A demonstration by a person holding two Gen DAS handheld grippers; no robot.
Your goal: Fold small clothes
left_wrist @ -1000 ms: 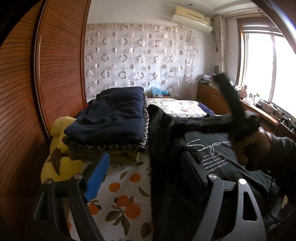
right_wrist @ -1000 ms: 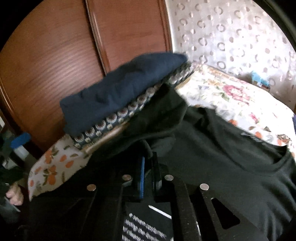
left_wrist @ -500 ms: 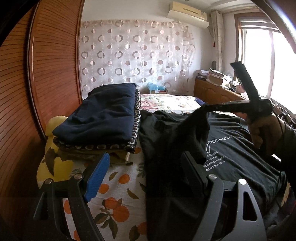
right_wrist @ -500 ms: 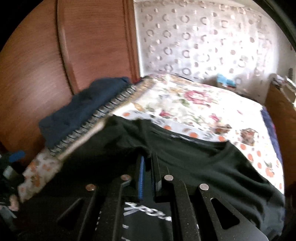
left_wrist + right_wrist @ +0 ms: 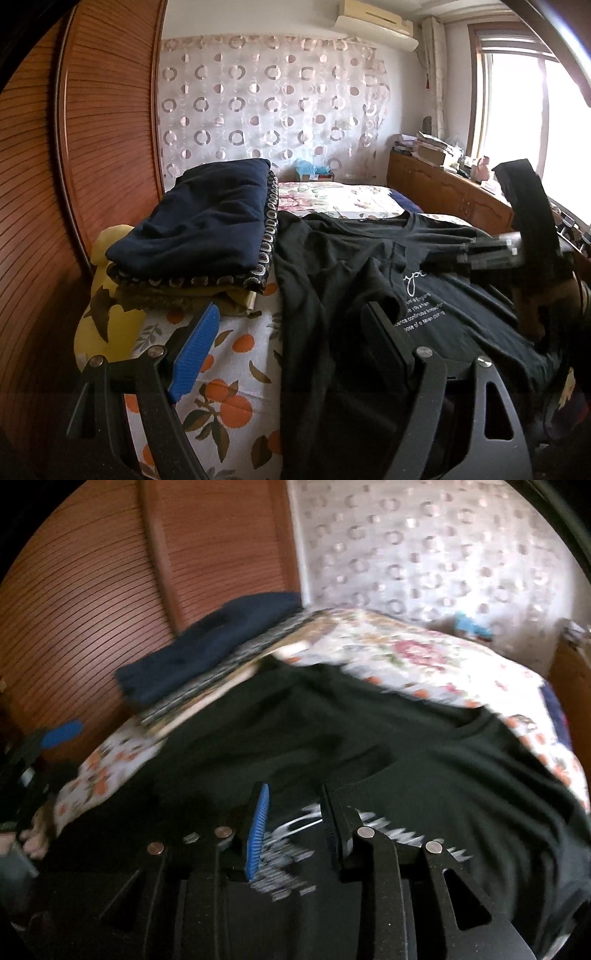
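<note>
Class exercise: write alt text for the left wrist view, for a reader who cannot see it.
A black T-shirt with white lettering lies spread on a bed covered in an orange-fruit print, between the open left gripper and the right gripper held over it. Beside the shirt sits a stack of folded clothes, navy on top.

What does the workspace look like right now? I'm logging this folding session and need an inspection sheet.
Surface: bed with orange-fruit print cover.
Job's things: black T-shirt with white lettering spread flat, left sleeve folded inward.
Clutter: stack of folded clothes, navy on top; yellow cushion.
Grippers: left gripper open; right gripper has just been opening, fingers apart, nothing between them.
Cables: nothing seen.
Surroundings: wooden slatted wardrobe, circle-patterned curtain, window.
</note>
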